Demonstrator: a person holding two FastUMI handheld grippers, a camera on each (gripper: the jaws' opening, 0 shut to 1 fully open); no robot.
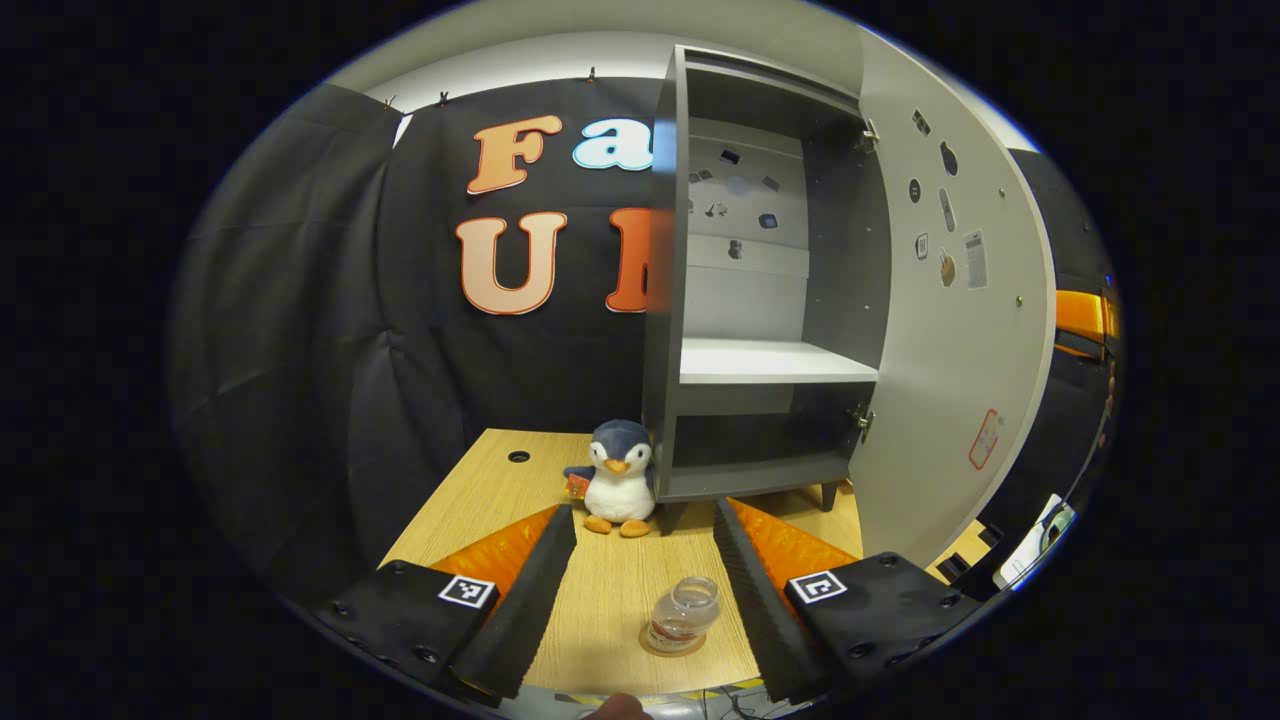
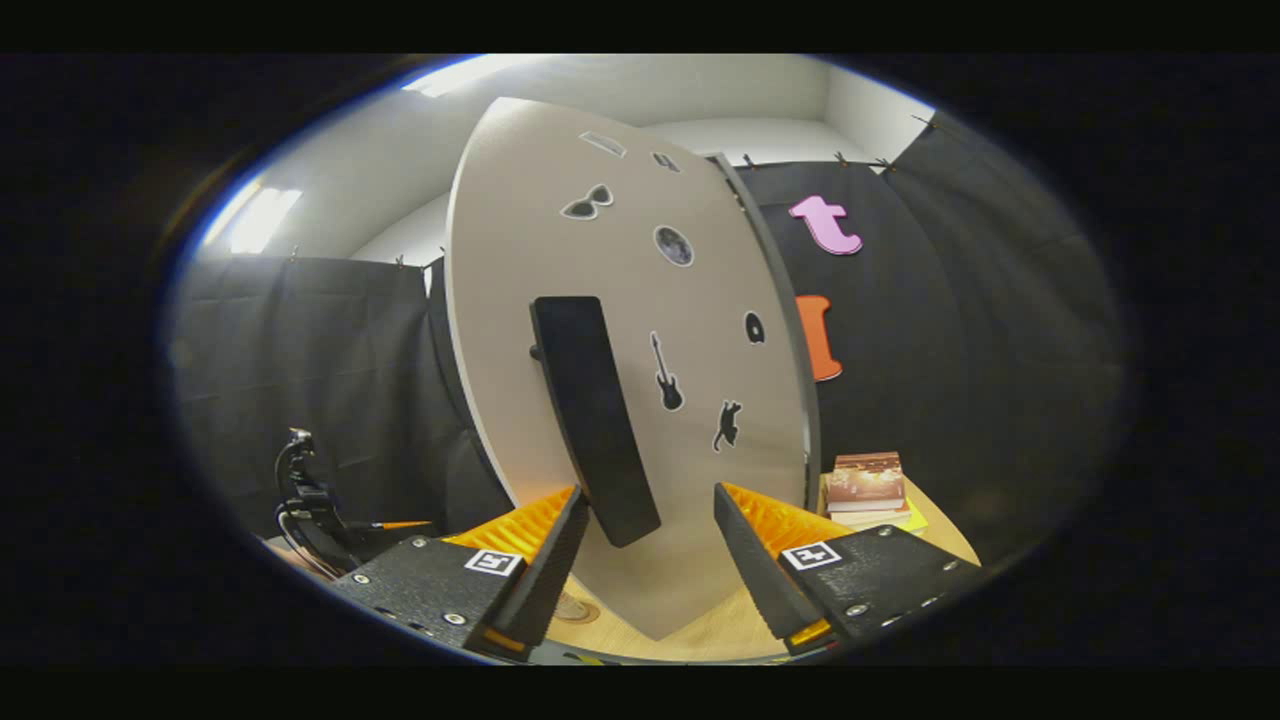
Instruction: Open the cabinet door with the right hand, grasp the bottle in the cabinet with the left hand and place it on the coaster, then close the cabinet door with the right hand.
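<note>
The bottle (image 1: 684, 616) is standing upright on the coaster (image 1: 668, 648) near the front edge of the wooden table (image 1: 500, 490), seen from above in the left gripper view. The left gripper (image 1: 640, 560) is hanging over it with its fingers spread wide apart, one on each side of the bottle and neither touching it. Farther back on the table, a plush penguin (image 1: 620, 478) is sitting just beside the lower left corner of the grey cabinet (image 1: 665, 300), whose shelves are showing because the cabinet door (image 1: 950, 330) is standing swung wide open to the right, with small stickers on its inner face. In the right gripper view, the outer face of the same cabinet door (image 2: 620, 380) is filling the middle, carrying a long dark handle (image 2: 592, 415) and several stickers. The right gripper (image 2: 645, 545) is sitting with its fingers apart, the lower end of the handle lying between them just beside its left finger, though whether it is touching cannot be told. A stack of books (image 2: 868, 488) is lying on the table to the right of the door.
</note>
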